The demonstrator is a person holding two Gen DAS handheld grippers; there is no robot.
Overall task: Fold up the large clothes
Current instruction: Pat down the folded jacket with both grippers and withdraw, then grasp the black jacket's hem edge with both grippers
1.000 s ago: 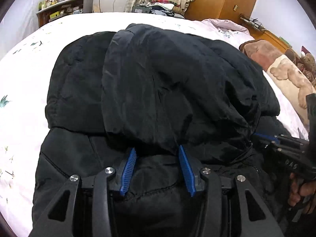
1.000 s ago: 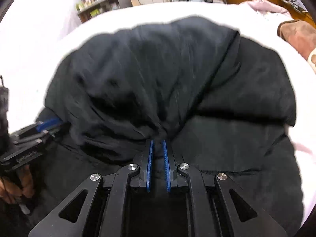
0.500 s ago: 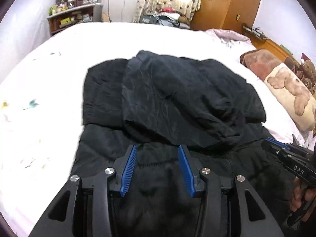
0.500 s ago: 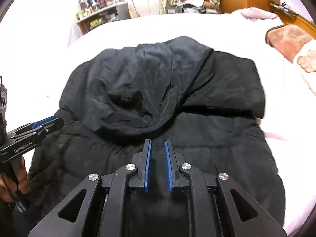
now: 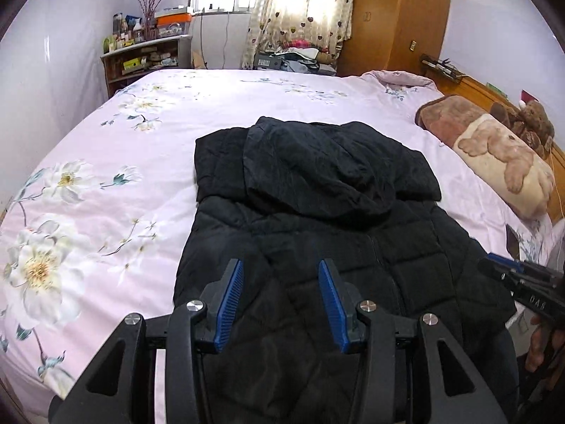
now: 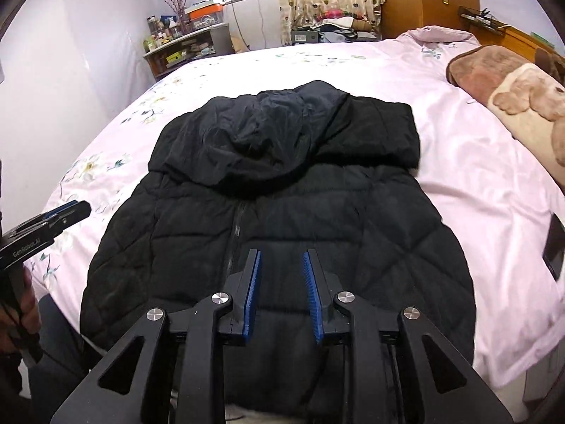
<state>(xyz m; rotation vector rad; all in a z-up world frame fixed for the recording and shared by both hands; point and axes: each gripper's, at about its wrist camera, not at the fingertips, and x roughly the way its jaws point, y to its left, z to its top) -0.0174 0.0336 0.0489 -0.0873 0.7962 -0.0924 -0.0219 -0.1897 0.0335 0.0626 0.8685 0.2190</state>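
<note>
Hovering over the jacket [image 6: 275,219] on the bed [image 5: 106,176], we hold both grippers empty: left gripper [image 5: 280,304] jaws wide, right gripper [image 6: 280,296] jaws moderately parted. Its long axis runs straight ahead, hood [image 6: 268,141] farthest, hem nearest both jaws.

White lettering reading "GenRobot.AI" is showing on the black side of the left claw [image 6: 53,221], seen at the left edge of the right wrist view. White characters resembling "DAS" are showing upside down on the body of the right claw [image 5: 508,275] in the left wrist view. No other text is reading clearly.
</note>
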